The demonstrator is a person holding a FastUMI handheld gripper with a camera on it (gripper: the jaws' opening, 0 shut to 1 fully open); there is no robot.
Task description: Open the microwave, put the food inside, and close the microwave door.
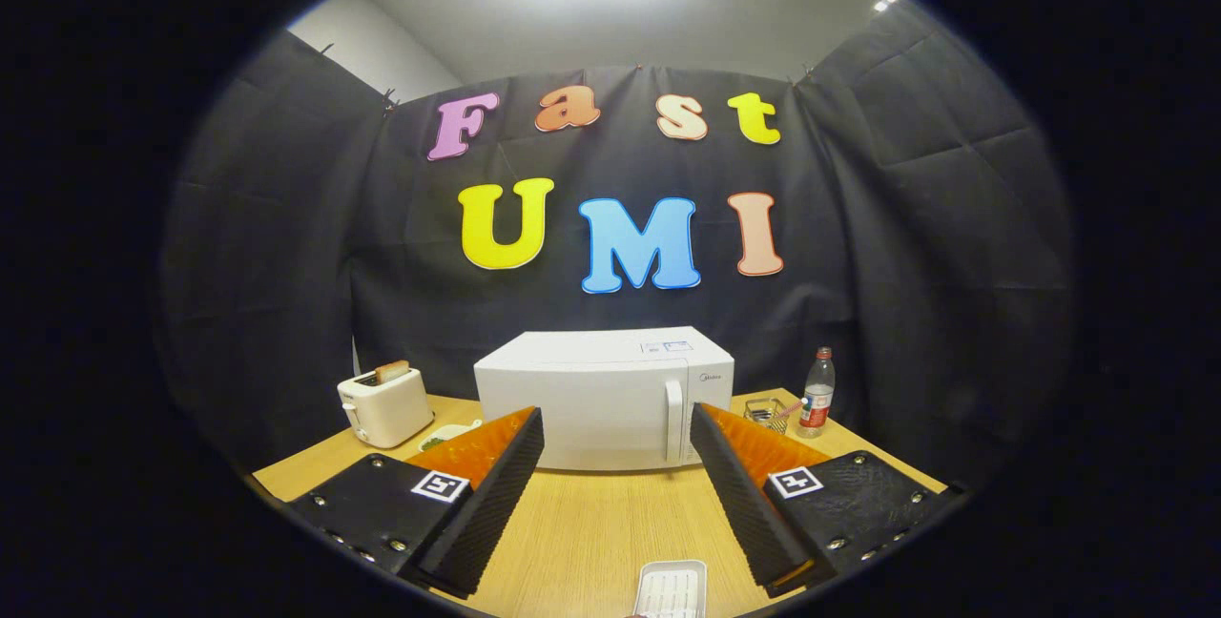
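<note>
Two things matter to us: the white microwave [604,399], standing toward the far edge of the worktop [591,523] beyond the fingers, and the small white food tray [672,589] lying at the near edge, between the fingers and low in the gripper view. Our hand-held gripper [618,489] hangs spread wide and holds nothing, well short of the microwave, whose door is closed.

We judge the microwave heavy and rigid, unlikely to slide under a modest pull. The place to take hold is its vertical handle [674,421], a stiff bar to the right of the door panel; its smooth finish may be slippery, so the pads should close squarely across it. The tray looks light, thin and rigid, best pinched by a rim and kept level.

The tray's near end is cut off, and we cannot tell what food it carries. A toaster [385,404] with a slice in it stands near the left edge, partly screening a small dish [446,434]. By the right edge stand a bottle [817,392] and a clear holder [766,410], whose contents we cannot make out.
</note>
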